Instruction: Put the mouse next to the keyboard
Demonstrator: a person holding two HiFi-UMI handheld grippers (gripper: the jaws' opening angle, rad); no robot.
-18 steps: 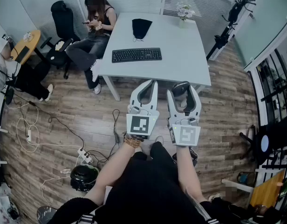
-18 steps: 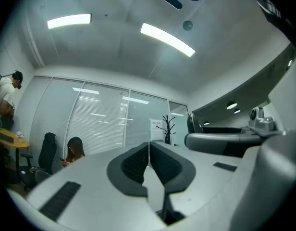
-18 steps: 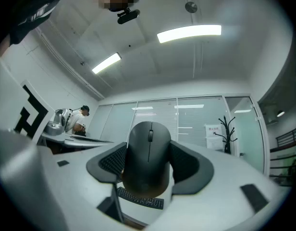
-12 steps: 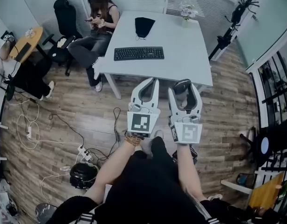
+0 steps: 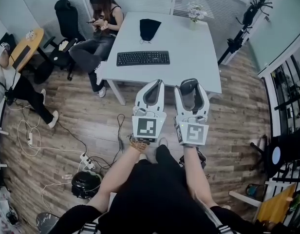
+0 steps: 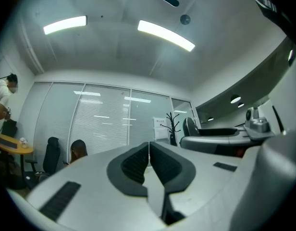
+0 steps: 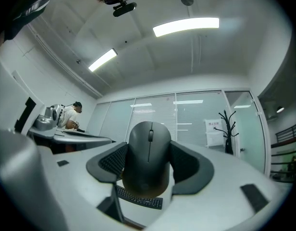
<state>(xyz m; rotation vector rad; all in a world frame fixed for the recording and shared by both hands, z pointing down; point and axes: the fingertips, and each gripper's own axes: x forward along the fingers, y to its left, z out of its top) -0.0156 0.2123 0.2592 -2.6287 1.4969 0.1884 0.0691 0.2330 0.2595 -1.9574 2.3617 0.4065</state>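
Note:
A dark grey mouse [image 7: 148, 155] sits clamped between the pads of my right gripper [image 7: 149, 161], wheel end up. In the head view the same mouse [image 5: 189, 87] shows at the tip of the right gripper [image 5: 191, 92], just short of the white table's near edge [image 5: 208, 84]. A black keyboard [image 5: 142, 58] lies on the left half of that table, and a strip of it [image 7: 138, 198] shows below the mouse. My left gripper [image 5: 153, 89] hangs beside the right one with its jaws shut and nothing in them [image 6: 149, 161].
On the table's far side lie a black cloth pouch [image 5: 148, 28] and a small vase of flowers [image 5: 194, 14]. A seated person [image 5: 99, 26] is at the table's left edge. Cables and a power strip [image 5: 86, 161] litter the wooden floor at left. A coat stand [image 5: 245, 18] rises at right.
Both grippers have edged up the picture toward the table's near edge, the mouse still held in the right one. A person at far left has shifted their legs.

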